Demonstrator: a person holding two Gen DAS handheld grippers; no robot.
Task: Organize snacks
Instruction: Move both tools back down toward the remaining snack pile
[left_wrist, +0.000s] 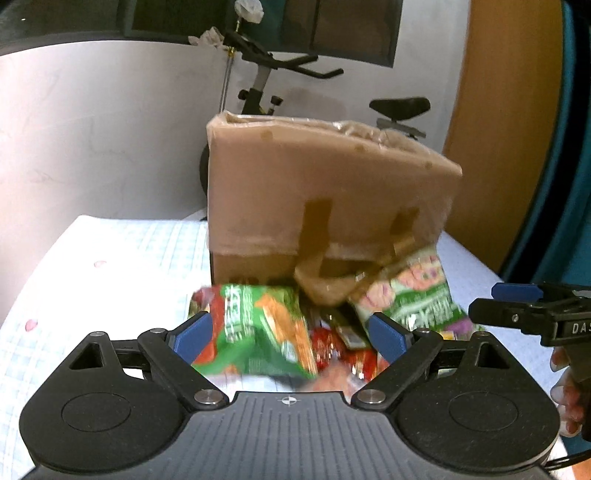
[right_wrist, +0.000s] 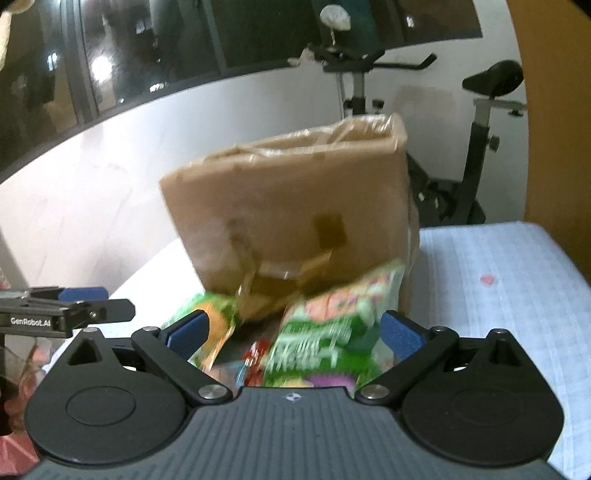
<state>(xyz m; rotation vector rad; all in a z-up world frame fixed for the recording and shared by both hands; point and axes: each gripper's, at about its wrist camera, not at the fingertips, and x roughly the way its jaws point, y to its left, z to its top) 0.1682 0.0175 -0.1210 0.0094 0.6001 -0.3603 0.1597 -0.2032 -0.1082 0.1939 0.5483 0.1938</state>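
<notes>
Snacks: a pile of packets lies on the table (left_wrist: 110, 236) in front of the cardboard box (left_wrist: 325, 192), touching its lower front. The green-and-orange packet (left_wrist: 258, 332) is on the left side of the pile, the green-and-pink packet (right_wrist: 332, 332) on the right, with small red wrappers (left_wrist: 325, 347) between and under them.
Box: it stands upright behind the pile, with loose brown tape hanging from its front over the snacks; its top looks covered in clear wrap, and whether it is open I cannot tell.
Left gripper (left_wrist: 291, 334): jaws spread wide, nothing pressed between the blue pads; the green-and-orange packet sits in the gap, close to the left pad.
Right gripper (right_wrist: 293, 334): jaws likewise wide and empty, with the green-and-pink packet lying between them.
Step in hand: judged from this, each gripper is lining up on its own packet for a pick.
Doing it well: centre each packet between the pads before closing, and catch it by a flat edge or seam, since the puffed film will likely slip or crumple if squeezed in the middle.
Risk: the two grippers are near each other, and the dangling tape could snag a finger; lifting one packet may drag the small wrappers along.
Sharpness: both views are blurred, so the print on the packets cannot be read.
</notes>
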